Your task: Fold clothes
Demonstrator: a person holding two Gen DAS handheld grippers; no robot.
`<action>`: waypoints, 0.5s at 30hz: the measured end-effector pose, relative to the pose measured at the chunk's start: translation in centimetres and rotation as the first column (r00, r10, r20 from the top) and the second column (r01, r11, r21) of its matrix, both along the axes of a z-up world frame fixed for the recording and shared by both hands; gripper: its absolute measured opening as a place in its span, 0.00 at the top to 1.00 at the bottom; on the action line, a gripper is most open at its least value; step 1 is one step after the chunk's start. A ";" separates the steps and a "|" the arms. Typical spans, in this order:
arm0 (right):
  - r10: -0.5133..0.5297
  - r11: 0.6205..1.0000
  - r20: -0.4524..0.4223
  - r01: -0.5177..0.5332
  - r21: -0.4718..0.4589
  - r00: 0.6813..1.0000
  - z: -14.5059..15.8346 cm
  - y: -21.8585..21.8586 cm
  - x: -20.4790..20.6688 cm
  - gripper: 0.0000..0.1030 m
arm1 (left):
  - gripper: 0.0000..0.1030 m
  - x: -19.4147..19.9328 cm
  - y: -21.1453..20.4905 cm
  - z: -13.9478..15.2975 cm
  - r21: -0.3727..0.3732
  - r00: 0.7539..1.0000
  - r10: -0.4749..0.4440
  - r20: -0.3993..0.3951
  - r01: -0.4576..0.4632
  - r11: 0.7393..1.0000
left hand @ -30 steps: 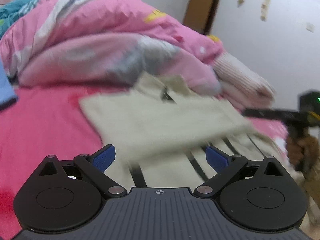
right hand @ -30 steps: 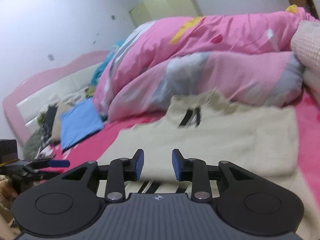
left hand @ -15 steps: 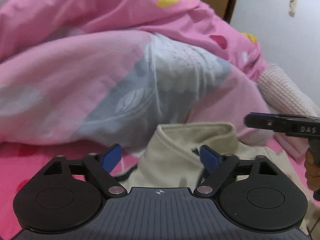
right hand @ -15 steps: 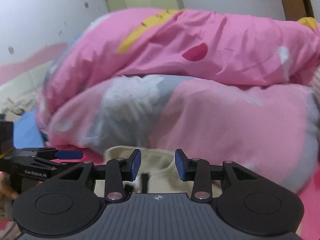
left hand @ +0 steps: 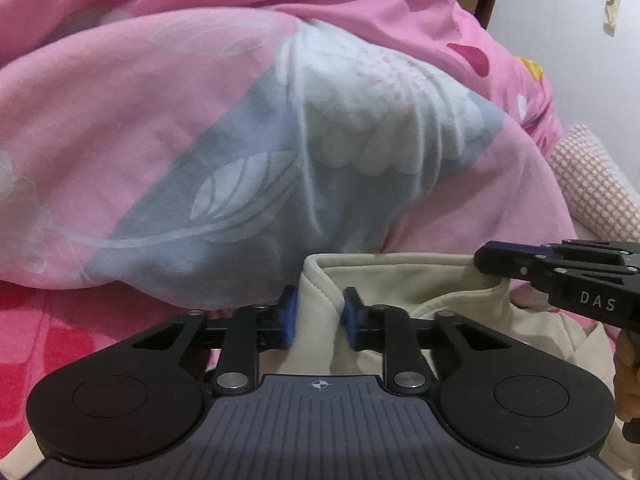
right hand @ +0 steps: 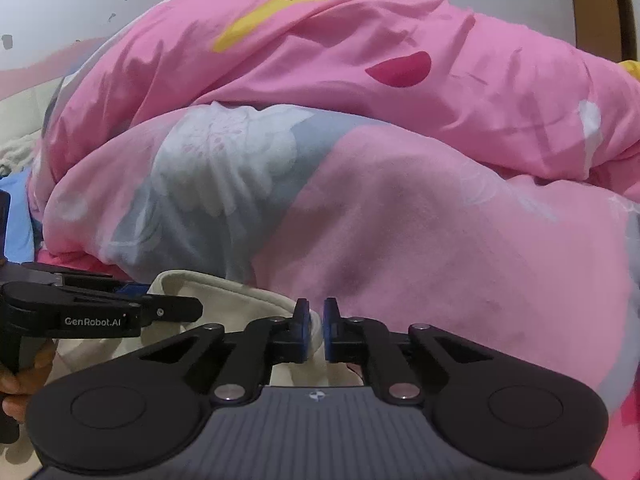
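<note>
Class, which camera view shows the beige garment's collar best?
The left wrist view: the collar spans between both grippers, its rim clear. The right wrist view shows only one collar end, partly behind the left gripper.

Cream garment (left hand: 404, 280) — pink duvet (left hand: 160, 120) with grey-and-white floral patch, yellow and red shapes — blue-padded black fingers (left hand: 289, 316).

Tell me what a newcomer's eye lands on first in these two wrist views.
First comes the big pink duvet with its grey-and-white flower print, heaped across the bed and filling most of both views. Next, low in front of it, the cream garment: the left gripper is shut on its near collar edge, and the right gripper pinches the other end.
</note>
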State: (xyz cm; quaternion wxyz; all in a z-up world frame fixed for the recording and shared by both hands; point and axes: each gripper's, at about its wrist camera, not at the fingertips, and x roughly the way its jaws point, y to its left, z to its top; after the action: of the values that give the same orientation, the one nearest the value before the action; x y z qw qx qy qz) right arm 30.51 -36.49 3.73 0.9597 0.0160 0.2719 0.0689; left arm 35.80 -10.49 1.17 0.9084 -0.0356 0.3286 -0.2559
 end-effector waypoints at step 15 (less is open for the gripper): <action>0.064 0.998 0.094 -0.063 -0.016 0.993 3.3 2.3 -12.3 0.97 | 0.86 -10.1 1.6 4.3 0.043 0.984 -0.125 0.127 0.121 0.992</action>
State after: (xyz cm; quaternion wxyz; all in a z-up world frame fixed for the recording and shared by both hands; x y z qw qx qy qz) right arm 18.23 -34.18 7.01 0.9689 -0.0022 0.2269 0.0984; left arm 25.67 -8.86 5.49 0.9108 0.0175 0.2751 -0.3075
